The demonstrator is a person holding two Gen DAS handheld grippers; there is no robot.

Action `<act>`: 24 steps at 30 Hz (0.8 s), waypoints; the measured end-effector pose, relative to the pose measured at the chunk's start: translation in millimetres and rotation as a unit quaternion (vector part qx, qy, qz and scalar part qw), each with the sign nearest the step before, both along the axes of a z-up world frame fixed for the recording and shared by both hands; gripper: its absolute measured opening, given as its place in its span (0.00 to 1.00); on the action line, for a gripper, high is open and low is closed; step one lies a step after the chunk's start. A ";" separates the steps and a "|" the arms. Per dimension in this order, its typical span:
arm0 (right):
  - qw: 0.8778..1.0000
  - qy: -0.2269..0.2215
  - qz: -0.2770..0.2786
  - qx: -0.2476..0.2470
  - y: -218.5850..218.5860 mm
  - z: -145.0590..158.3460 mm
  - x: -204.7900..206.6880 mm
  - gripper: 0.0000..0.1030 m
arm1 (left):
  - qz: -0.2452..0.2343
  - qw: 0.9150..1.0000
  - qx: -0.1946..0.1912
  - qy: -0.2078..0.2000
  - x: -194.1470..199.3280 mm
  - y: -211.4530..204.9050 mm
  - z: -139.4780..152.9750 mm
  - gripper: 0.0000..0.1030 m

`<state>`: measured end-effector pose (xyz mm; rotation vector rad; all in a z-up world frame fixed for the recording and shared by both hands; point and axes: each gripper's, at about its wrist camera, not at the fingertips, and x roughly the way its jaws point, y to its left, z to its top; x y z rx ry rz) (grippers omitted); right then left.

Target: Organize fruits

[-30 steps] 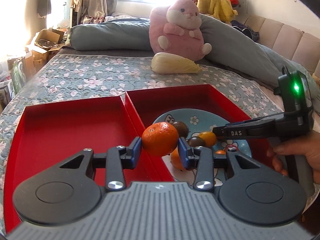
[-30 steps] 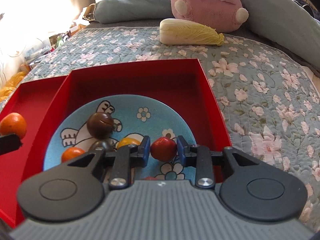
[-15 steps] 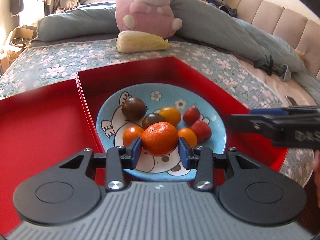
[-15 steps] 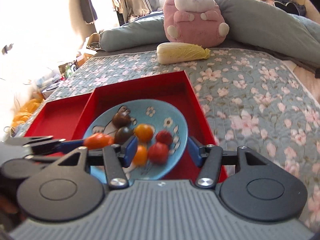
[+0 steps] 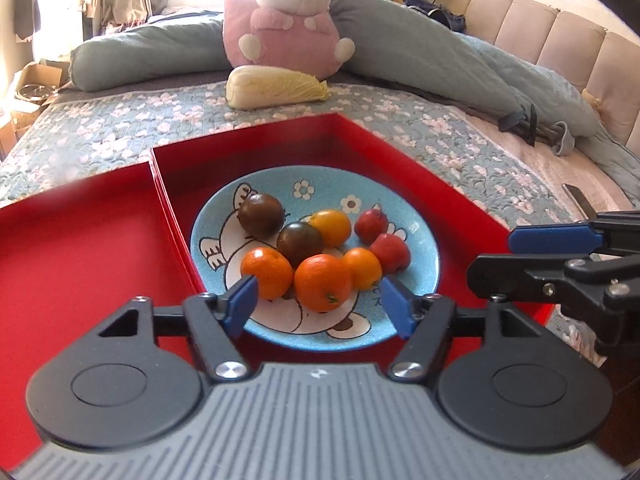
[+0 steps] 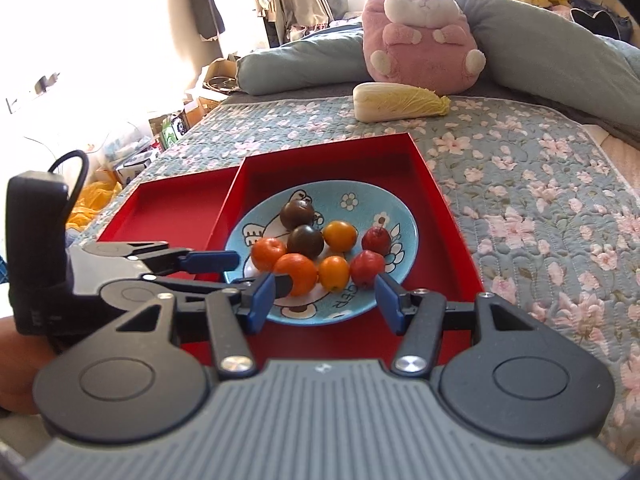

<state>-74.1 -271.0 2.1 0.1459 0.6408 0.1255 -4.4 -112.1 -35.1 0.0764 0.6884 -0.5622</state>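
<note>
Two claws hover over the blue plate (image 5: 424,240): the left claw (image 5: 318,306) is opening, its pads clear of the big orange (image 5: 323,288) resting between them on the plate, and the right claw (image 6: 325,294) gapes empty. Eight fruits crowd the plate inside the right red tray (image 5: 452,200) on the bed (image 6: 540,184).

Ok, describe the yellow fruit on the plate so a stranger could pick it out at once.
Find the red tray on the flowered bedspread; its right compartment holds a blue cartoon plate. In the fruit cluster, the yellow fruit sits between a dark brown fruit and a red one. It alone is plain yellow, paler than the oranges.
</note>
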 end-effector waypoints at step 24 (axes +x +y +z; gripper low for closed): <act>1.000 0.000 -0.016 0.008 -17.0 14.7 -20.8 0.58 | 0.124 0.991 0.025 -0.044 -48.2 28.5 34.8 0.97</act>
